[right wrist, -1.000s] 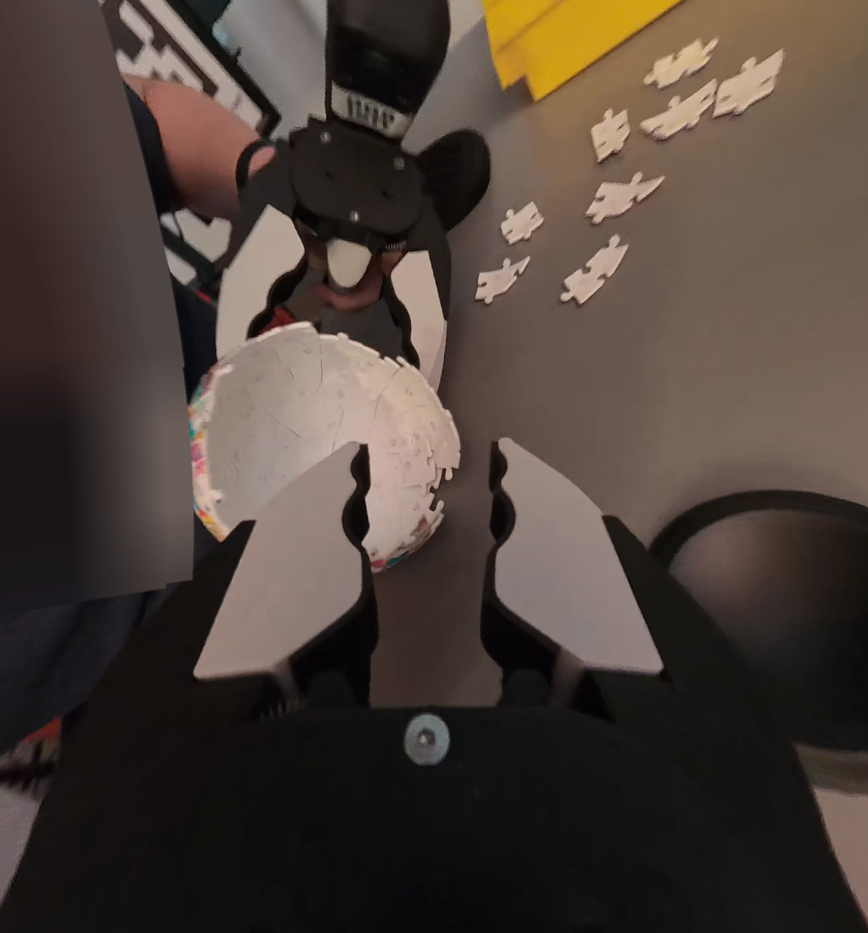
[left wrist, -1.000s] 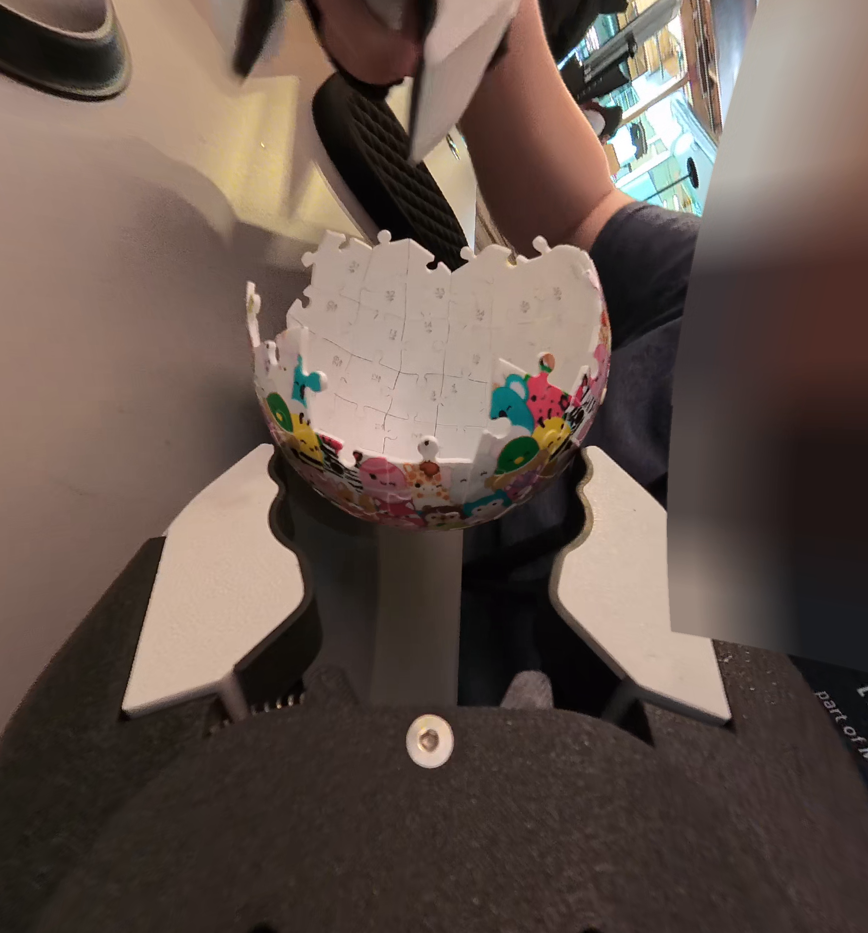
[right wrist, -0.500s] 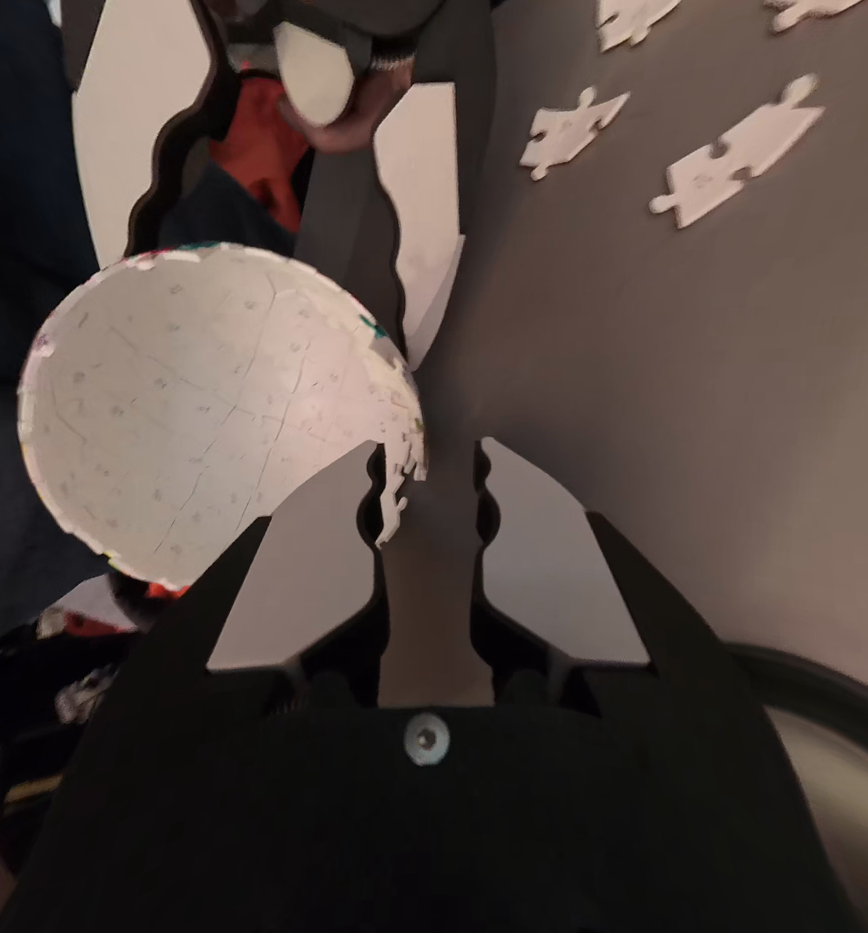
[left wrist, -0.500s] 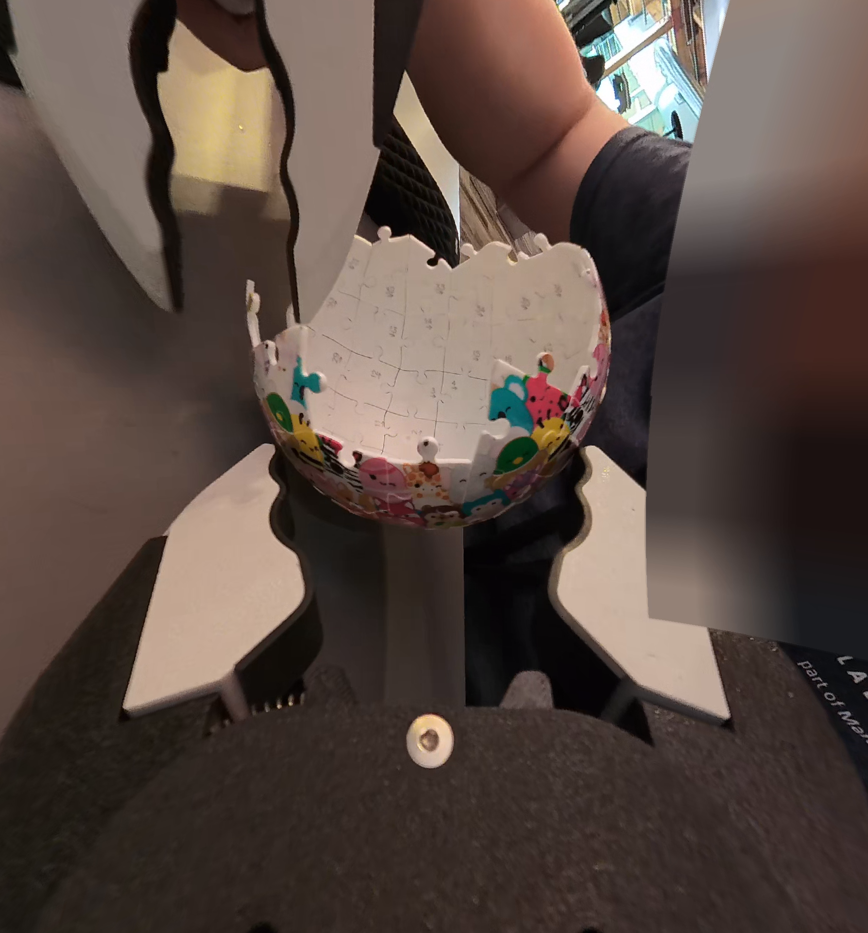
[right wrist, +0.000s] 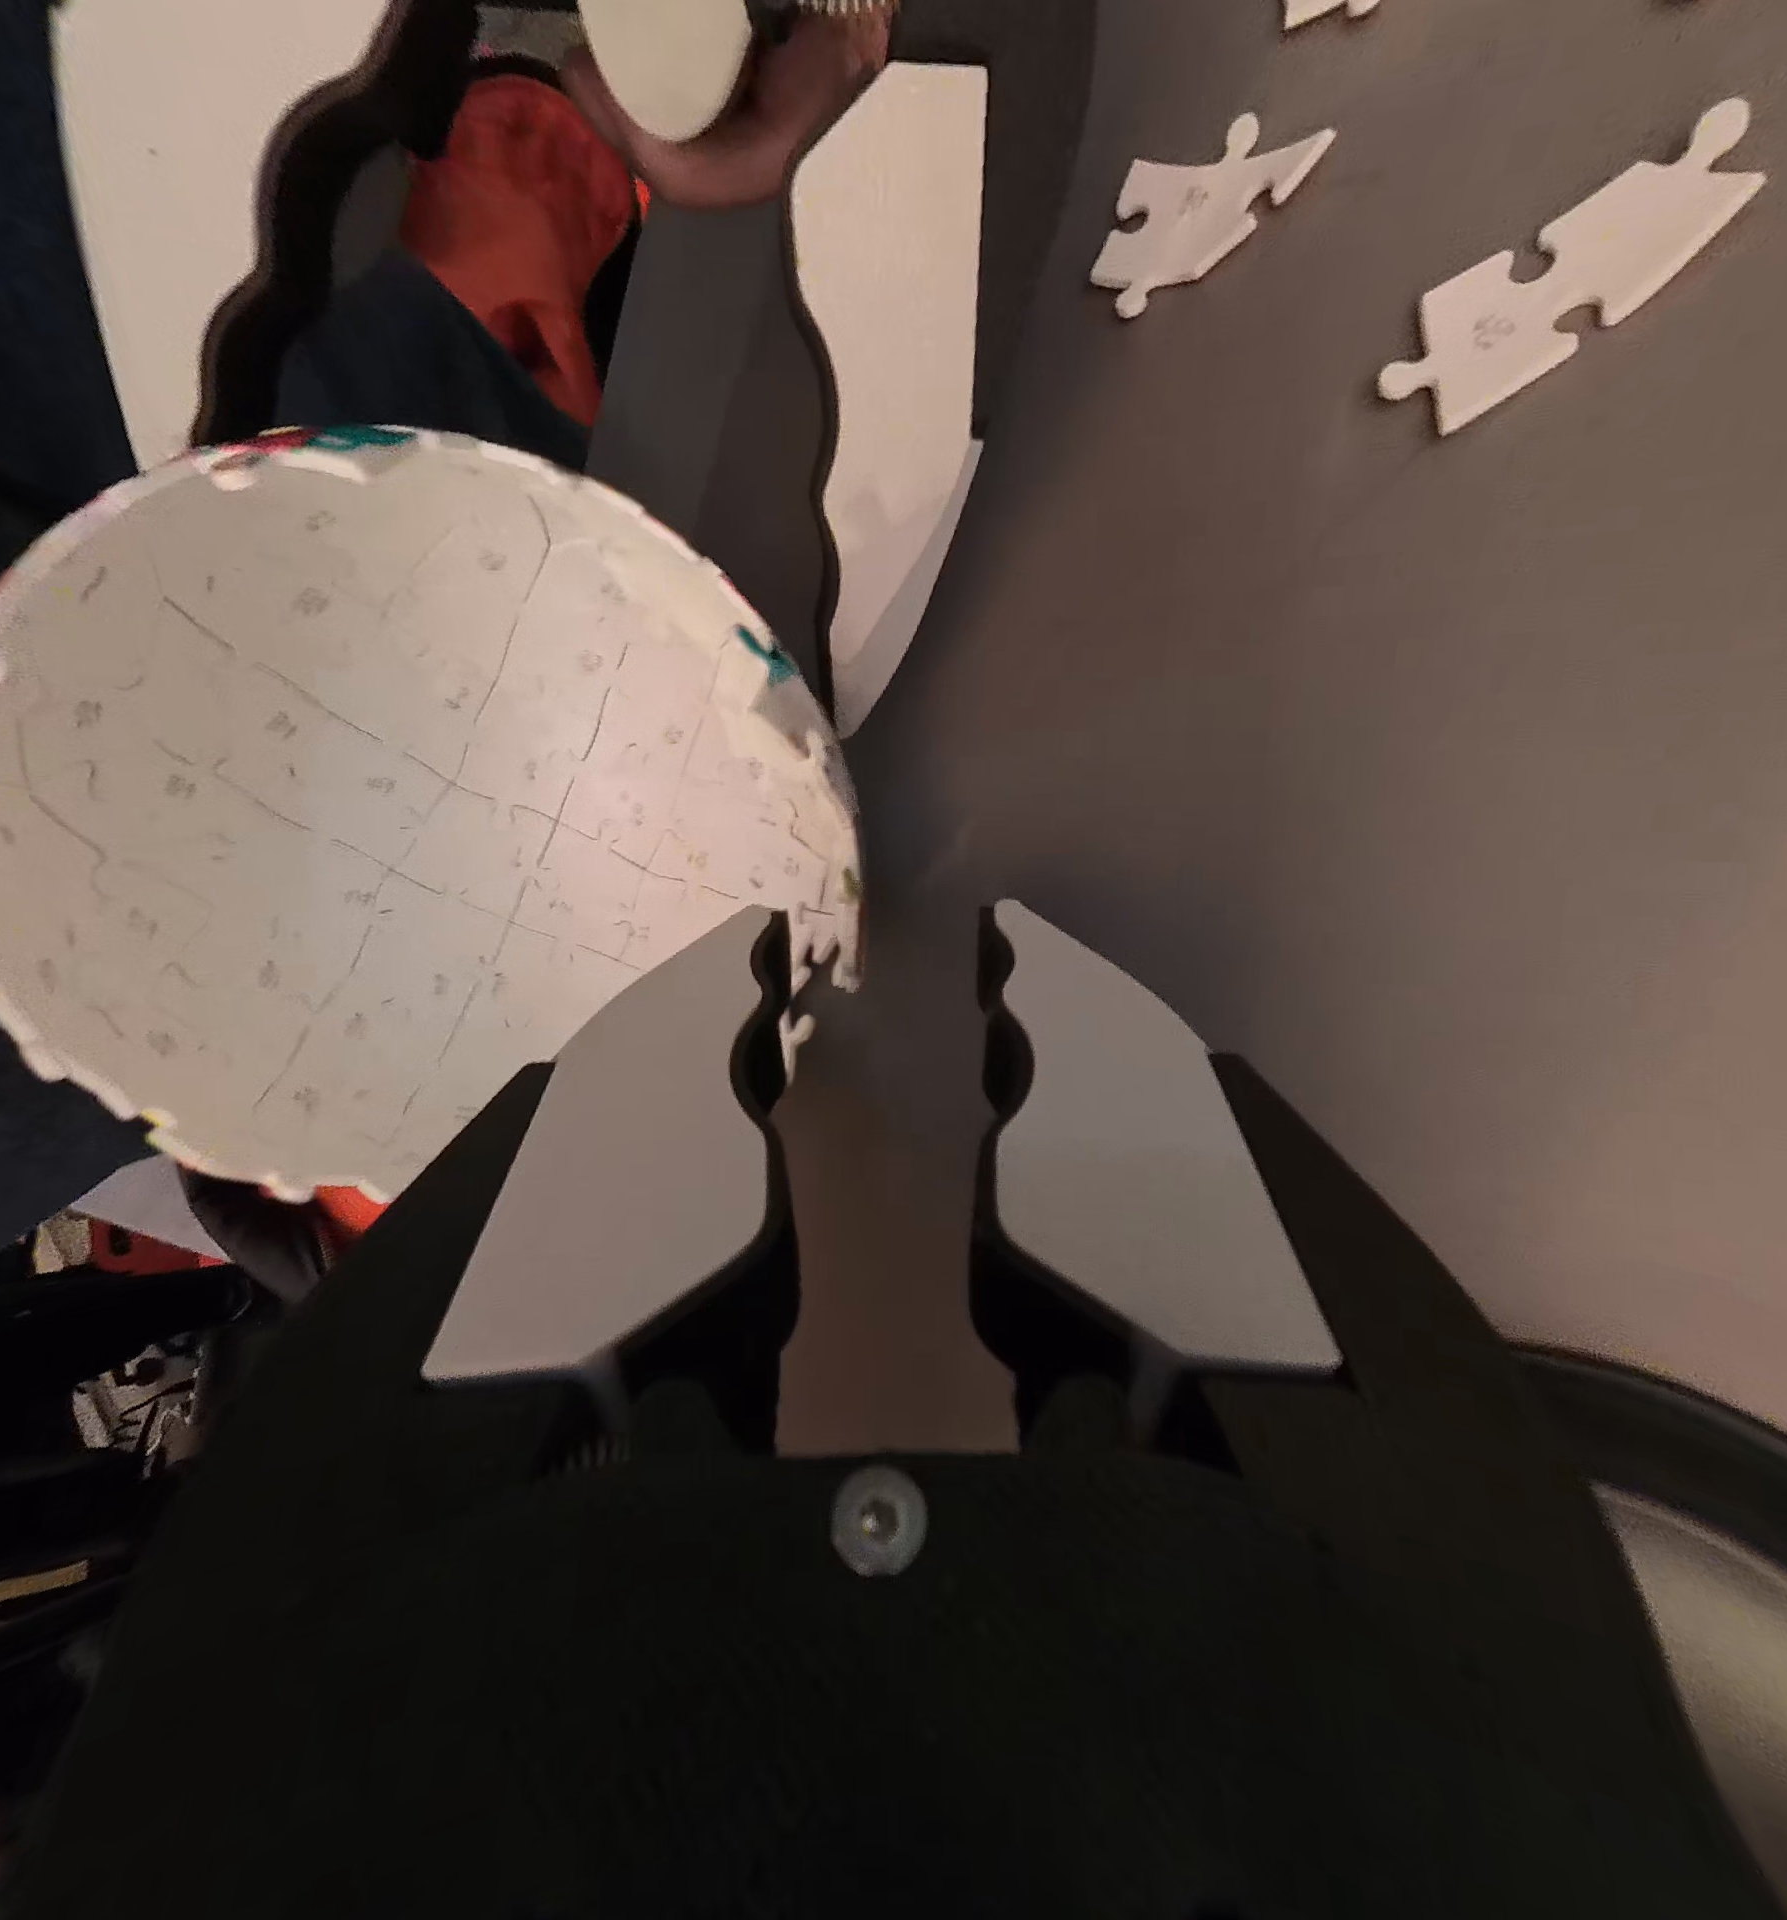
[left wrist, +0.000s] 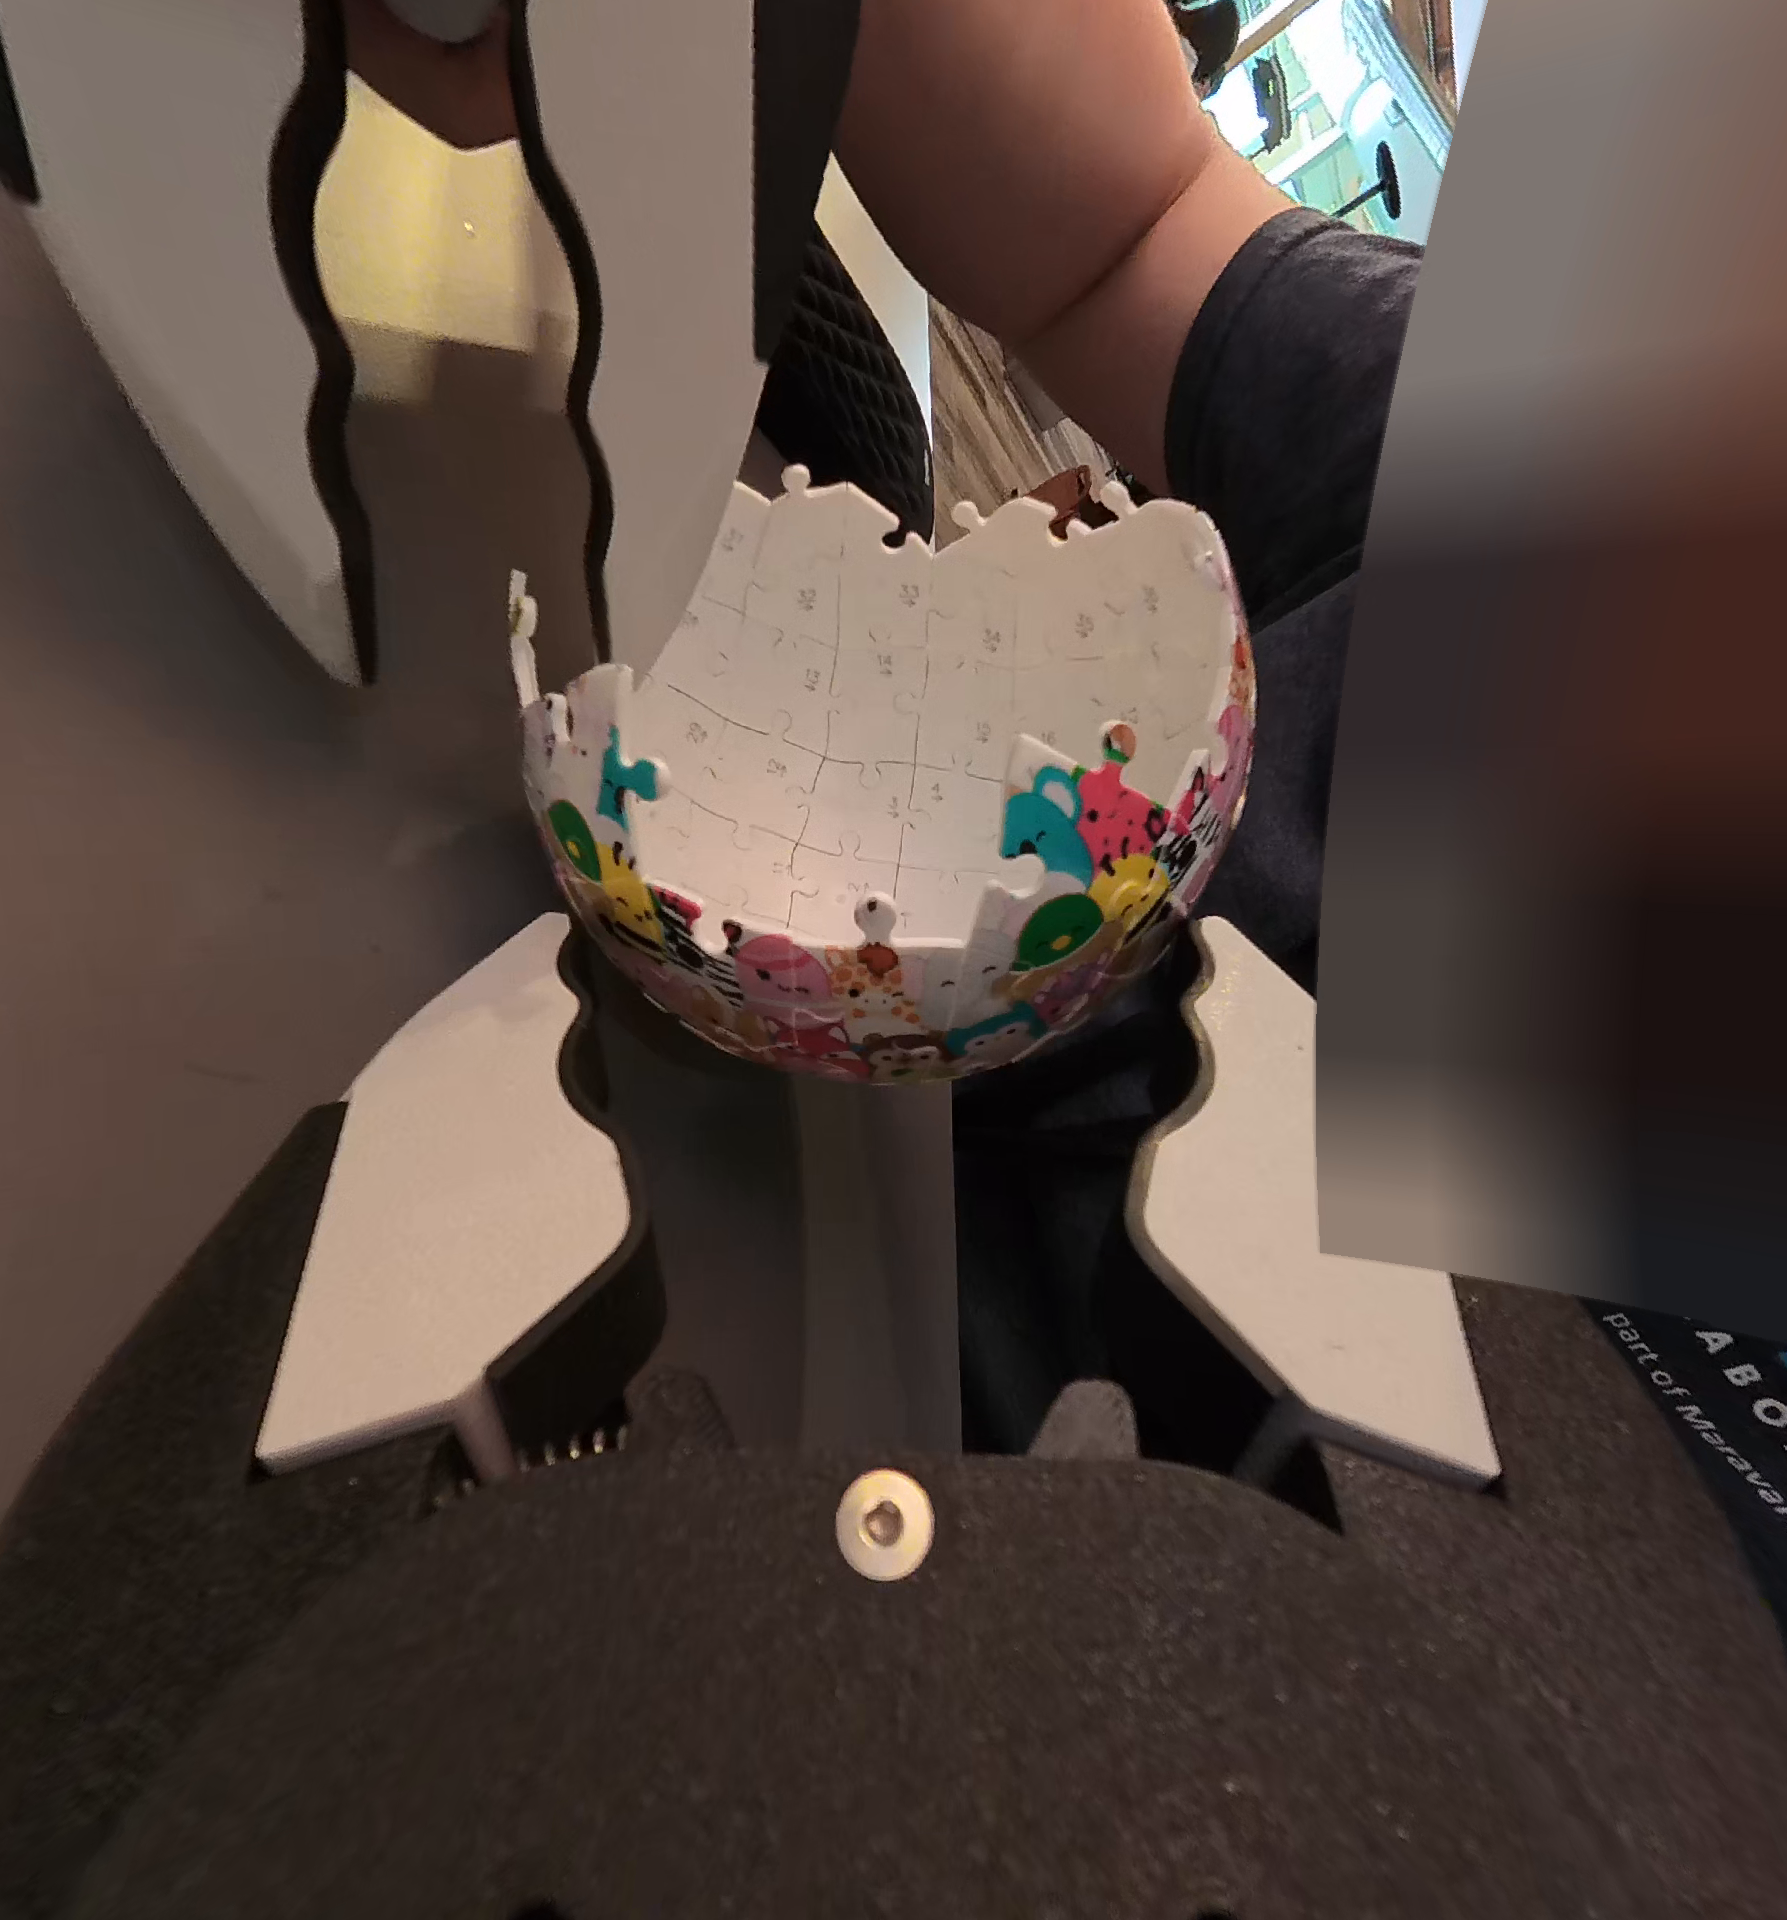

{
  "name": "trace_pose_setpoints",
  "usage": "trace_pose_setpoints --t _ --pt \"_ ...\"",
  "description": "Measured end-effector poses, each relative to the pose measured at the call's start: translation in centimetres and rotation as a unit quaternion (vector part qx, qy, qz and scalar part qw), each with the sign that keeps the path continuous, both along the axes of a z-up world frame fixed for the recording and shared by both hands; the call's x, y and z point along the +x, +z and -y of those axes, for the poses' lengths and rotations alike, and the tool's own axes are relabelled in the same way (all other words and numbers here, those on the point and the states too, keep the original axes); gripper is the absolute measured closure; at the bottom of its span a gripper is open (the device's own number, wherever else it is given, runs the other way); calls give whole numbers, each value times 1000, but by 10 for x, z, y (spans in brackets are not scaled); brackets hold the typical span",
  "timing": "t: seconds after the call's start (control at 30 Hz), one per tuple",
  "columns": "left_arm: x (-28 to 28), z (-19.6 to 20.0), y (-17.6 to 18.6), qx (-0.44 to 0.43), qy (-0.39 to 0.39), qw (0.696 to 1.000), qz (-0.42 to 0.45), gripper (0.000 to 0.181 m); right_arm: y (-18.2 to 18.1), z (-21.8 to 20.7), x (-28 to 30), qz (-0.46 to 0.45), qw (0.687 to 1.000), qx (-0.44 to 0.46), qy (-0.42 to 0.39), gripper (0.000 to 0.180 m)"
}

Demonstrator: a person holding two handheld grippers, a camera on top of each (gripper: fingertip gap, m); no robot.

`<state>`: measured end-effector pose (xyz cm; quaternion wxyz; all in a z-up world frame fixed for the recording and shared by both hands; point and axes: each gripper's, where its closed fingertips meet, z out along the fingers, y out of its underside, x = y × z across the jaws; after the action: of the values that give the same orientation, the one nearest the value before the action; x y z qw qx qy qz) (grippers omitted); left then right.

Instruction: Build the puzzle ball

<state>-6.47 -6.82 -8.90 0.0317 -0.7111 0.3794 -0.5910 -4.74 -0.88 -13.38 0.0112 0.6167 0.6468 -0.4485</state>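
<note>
Puzzle ball (left wrist: 884, 790): half-built shell, open side up, held off grey table (right wrist: 1388, 831), clamped between left gripper (left wrist: 884, 971) fingertips at lower sides. Judged light, thin, fragile; seams may pop, so grip low, gently. Right gripper (right wrist: 873, 935) at ball rim, jaws apart, nothing held. 2 loose pieces (right wrist: 1211, 213) well beyond ball.

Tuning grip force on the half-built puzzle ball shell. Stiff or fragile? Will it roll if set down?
The puzzle ball shell looks thin and hollow, so probably light. It is made of many interlocked pieces with a jagged open rim, so a hard squeeze from the left gripper could likely pop seams. Its round underside would probably rock or roll on the table.
</note>
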Motion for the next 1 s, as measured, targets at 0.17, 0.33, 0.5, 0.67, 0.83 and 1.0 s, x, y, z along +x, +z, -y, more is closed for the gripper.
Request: trace_pose_setpoints --t 0.17,0.33,0.5,0.67,0.83,1.0 --pt "1 -3 1 -18 3 1000 5 77 -7 4 -4 7 1000 -6 10 144" --pt "1 -3 1 -10 -4 1000 1 77 -8 7 -5 3 1000 0 23 150" --pt "1 -3 1 -6 -8 1000 0 78 -14 11 -2 23 999 5 46 155" --pt "1 -3 1 -8 -8 1000 -1 78 -13 16 1 30 997 -15 63 174" --pt "1 -4 1 -11 -8 1000 0 78 -13 16 1 32 998 -21 57 175" --pt "1 -3 1 -2 -14 1000 -2 78 -12 16 1 37 997 -40 50 175"
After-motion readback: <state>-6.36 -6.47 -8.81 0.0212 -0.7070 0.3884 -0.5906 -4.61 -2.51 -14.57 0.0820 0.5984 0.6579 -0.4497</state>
